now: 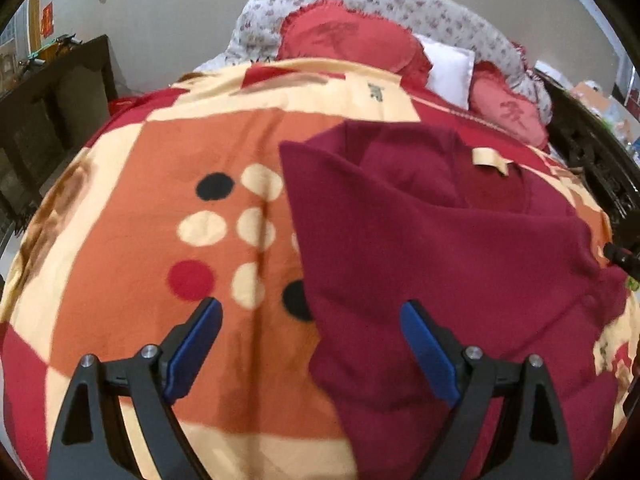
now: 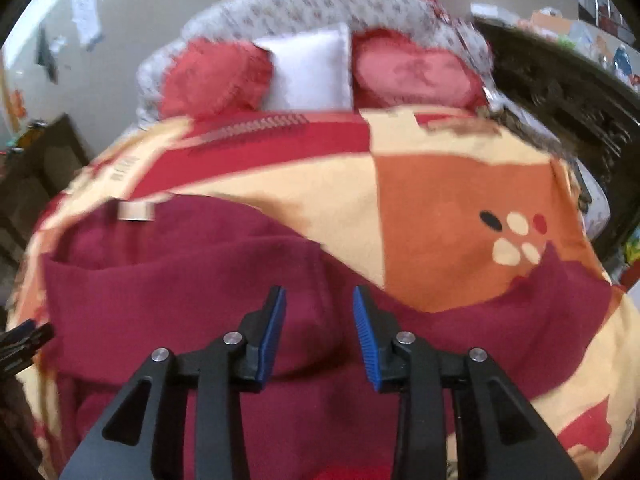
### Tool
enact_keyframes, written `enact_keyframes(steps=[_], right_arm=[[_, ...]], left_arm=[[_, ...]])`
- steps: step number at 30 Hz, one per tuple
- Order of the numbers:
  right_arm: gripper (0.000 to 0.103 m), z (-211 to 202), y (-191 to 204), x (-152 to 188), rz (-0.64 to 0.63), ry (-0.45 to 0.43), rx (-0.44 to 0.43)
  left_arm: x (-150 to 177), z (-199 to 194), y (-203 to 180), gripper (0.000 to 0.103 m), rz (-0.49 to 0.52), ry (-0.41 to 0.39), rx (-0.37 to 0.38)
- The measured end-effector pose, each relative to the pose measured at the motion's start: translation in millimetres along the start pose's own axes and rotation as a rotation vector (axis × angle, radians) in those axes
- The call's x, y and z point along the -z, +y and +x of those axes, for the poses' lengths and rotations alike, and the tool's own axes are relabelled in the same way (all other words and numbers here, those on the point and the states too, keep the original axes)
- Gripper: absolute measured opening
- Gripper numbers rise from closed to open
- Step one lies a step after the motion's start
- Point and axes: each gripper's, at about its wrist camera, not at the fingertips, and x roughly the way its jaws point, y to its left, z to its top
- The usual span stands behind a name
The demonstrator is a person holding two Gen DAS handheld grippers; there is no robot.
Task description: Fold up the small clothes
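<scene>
Spread over the bed is a fleece blanket (image 1: pixel 160 160) in orange, cream and red blocks, with pillows piled at the headboard end. On it lies the maroon garment (image 1: pixel 460 260), partly folded — one flap already turned over the body, its cream neck label (image 1: pixel 490 159) showing on the side toward the pillows.

The left tool (image 1: pixel 312 344) hangs wide open and holds nothing, poised over the garment's edge on the side away from the pillows, one finger above cloth, the other above blanket. The right tool (image 2: pixel 319 328) is open more narrowly, also empty, over the middle of the maroon fabric.

To my eye the next fold wants both tools pinching that near hem at matching points, catching every layer — fleece is thick and slips out of a shallow bite — then carrying it toward the label in one level sweep.
</scene>
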Motion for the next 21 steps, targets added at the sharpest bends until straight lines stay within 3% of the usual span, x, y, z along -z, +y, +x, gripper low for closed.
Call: enact_keyframes(steps=[2, 6, 10, 14, 18, 21], right_arm=[[0.06, -14, 10, 12, -0.014, 0.01, -0.064], [0.06, -19, 46, 48, 0.032, 0.14, -0.371], [0.06, -23, 119, 89, -0.101, 0.219, -0.561], [0.06, -31, 175, 113, -0.245, 0.231, -0.581], [0.06, -31, 219, 119, -0.299, 0.222, -0.629], [0.06, -18, 247, 121, -0.359, 0.223, -0.538]], left_arm=[[7, -10, 3, 0.094, 0.004, 0.009, 0.011], [19, -15, 5, 0.094, -0.013, 0.03, 0.094], [13, -2, 11, 0.093, -0.053, 0.054, 0.073], [-8, 4, 24, 0.093, -0.168, 0.021, 0.158], [-23, 28, 31, 0.092, -0.269, 0.06, 0.223], [-30, 46, 26, 0.078, -0.23, 0.099, 0.213]])
